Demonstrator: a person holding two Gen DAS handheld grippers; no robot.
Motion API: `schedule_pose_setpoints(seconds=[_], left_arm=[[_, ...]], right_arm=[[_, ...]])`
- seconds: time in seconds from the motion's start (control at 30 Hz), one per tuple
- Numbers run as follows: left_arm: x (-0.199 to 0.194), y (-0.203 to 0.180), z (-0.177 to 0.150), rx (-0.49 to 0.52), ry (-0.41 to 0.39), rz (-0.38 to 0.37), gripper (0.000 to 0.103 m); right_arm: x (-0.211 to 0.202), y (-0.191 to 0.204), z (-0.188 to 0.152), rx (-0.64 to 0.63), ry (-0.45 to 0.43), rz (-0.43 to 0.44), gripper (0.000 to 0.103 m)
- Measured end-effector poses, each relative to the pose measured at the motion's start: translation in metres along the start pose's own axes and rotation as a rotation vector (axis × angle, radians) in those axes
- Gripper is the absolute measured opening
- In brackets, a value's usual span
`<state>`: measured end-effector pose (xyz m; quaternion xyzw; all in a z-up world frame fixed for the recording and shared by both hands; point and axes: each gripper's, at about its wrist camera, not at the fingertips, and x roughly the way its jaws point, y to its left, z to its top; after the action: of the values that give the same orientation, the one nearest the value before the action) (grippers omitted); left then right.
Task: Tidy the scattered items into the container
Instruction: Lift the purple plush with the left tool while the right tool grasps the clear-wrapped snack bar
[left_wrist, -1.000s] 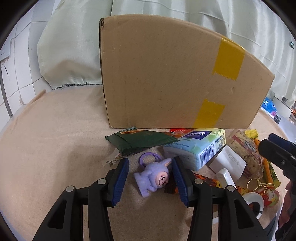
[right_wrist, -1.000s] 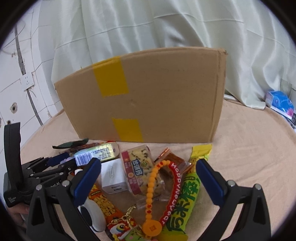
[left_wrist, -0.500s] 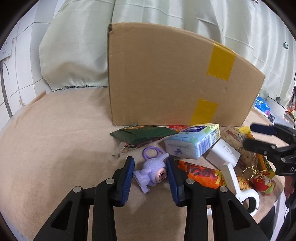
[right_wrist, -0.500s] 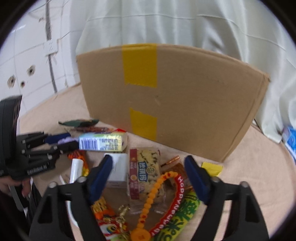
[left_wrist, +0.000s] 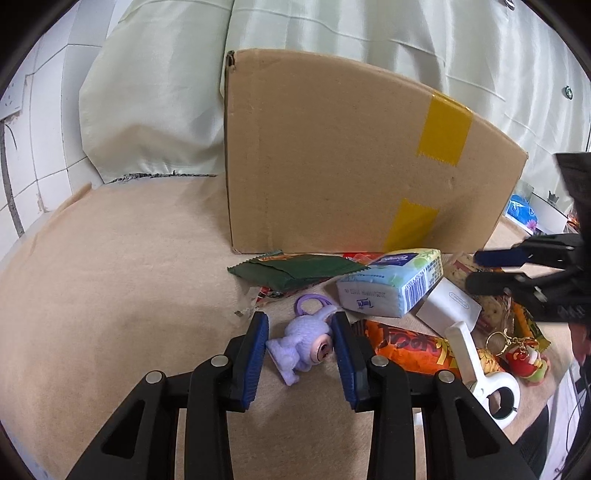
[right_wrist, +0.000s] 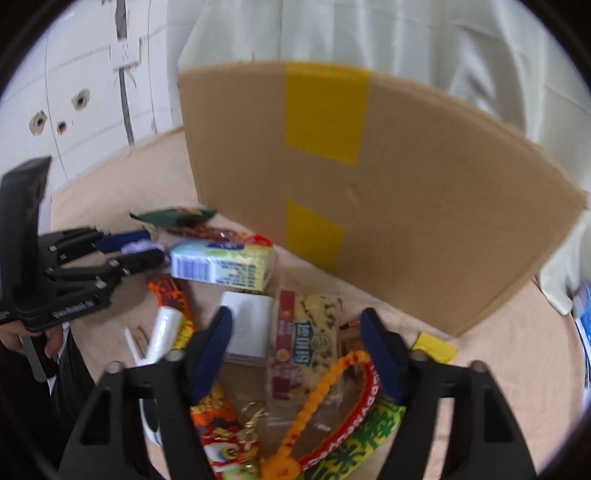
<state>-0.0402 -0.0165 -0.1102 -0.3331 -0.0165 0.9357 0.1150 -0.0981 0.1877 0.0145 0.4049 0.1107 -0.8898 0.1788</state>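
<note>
Fingers of my left gripper (left_wrist: 299, 341) clench the purple toy (left_wrist: 304, 341) on the worktop (left_wrist: 110, 295); my right gripper (right_wrist: 295, 350) has been closing around the biscuit packet (right_wrist: 306, 339), not yet pinching. Next, lift both over the cardboard box (left_wrist: 332, 155).

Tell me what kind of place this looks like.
Probably a makeshift indoor workspace: a cloth-covered table against a tiled wall, pale curtains behind, a taped cardboard box.
</note>
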Motion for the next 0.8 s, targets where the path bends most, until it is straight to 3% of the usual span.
schedule_pose_setpoints(seconds=[0.03,0.2,0.37,0.5,0.6,0.8], left_arm=[[-0.001,0.0,0.001,0.0,-0.002,-0.001,0.036],[-0.002,-0.002,0.001,0.004,-0.005,-0.009,0.036],[-0.002,-0.001,0.002,0.01,-0.002,-0.009,0.036],[-0.001,-0.002,0.0,0.011,0.01,-0.006,0.036],[-0.002,-0.001,-0.001,0.0,0.009,-0.01,0.036],[-0.023,-0.006,0.009,0.004,-0.047,-0.019,0.036]], right_arm=[[0.006,-0.007,0.002,0.018,0.03,0.017,0.044],[0.013,-0.009,0.011,-0.009,0.108,0.052,0.044],[0.021,-0.013,0.014,0.01,0.151,0.0,0.057],[0.031,-0.009,0.012,-0.01,0.185,0.0,0.058],[0.031,-0.009,0.012,0.009,0.162,0.009,0.047],[-0.013,-0.018,0.017,0.089,-0.036,0.028,0.044]])
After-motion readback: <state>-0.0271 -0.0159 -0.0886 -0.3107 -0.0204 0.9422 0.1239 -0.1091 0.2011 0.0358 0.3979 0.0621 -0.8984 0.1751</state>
